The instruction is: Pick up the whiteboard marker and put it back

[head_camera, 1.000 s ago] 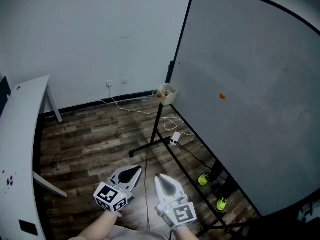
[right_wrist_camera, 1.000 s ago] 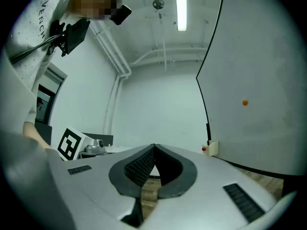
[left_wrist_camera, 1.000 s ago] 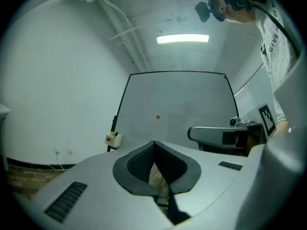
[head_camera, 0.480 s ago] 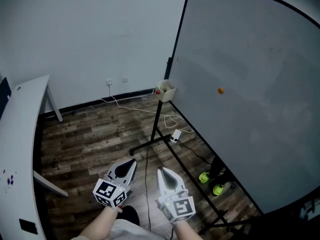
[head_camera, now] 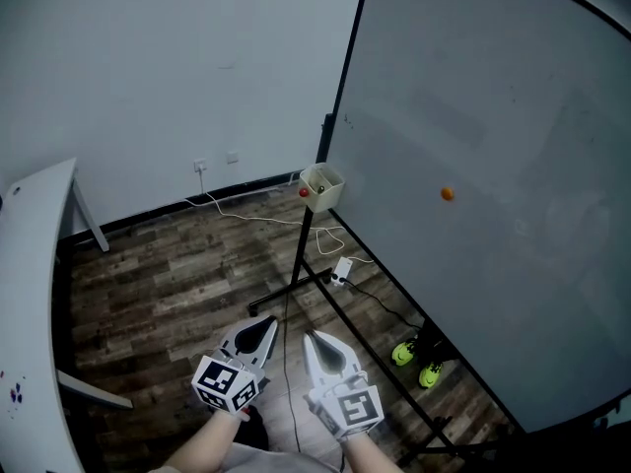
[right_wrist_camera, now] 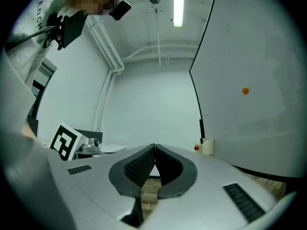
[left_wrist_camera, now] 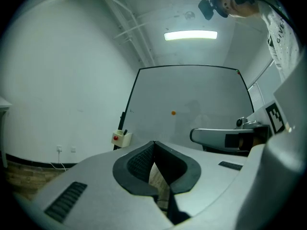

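A large whiteboard (head_camera: pixel 493 195) on a black stand fills the right of the head view. A small cream holder box (head_camera: pixel 322 187) hangs at its left edge, a dark marker tip poking out of the box (left_wrist_camera: pixel 121 137) in the left gripper view. An orange dot magnet (head_camera: pixel 447 194) sticks to the board. My left gripper (head_camera: pixel 268 322) and right gripper (head_camera: pixel 310 338) hang low in front of me over the wooden floor, both shut with nothing between their jaws. The box (right_wrist_camera: pixel 206 146) also shows in the right gripper view.
A white desk (head_camera: pixel 30 294) runs along the left. White cables and a power strip (head_camera: pixel 343 272) lie on the wooden floor by the stand's black legs (head_camera: pixel 296 284). Green-and-black shoes (head_camera: pixel 414 358) show under the board. A grey wall is behind.
The view has shifted a little toward the whiteboard. Both grippers stay shut and side by side, low in the view.
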`<action>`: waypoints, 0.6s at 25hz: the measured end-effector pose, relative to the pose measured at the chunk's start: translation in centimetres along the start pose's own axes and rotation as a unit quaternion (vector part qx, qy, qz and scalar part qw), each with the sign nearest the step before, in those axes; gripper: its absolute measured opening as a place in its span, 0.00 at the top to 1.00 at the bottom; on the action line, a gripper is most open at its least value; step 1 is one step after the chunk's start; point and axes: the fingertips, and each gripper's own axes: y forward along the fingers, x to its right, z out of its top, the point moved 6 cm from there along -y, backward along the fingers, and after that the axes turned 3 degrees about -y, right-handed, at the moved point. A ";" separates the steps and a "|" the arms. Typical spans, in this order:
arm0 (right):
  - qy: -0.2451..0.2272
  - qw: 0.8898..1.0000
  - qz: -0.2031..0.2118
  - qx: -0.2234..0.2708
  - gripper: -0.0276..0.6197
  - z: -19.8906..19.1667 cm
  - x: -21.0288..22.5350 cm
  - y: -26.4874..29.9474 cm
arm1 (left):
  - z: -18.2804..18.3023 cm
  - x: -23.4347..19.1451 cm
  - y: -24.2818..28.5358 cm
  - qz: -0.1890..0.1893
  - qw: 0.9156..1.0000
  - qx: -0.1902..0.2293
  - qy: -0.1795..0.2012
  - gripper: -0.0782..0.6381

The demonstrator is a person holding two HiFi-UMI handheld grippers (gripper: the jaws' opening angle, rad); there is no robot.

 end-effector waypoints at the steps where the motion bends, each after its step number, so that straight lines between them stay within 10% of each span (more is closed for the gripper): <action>1: 0.001 1.000 -0.001 -0.008 0.93 -0.1 0.4 1.6 | 0.3 -1.3 1.1 -0.005 1.000 -0.002 0.000 0.87; 15: 0.001 0.998 -0.046 -0.037 0.93 -2.2 6.2 19.6 | 2.5 -16.5 13.9 -0.096 0.995 -0.025 -0.007 0.87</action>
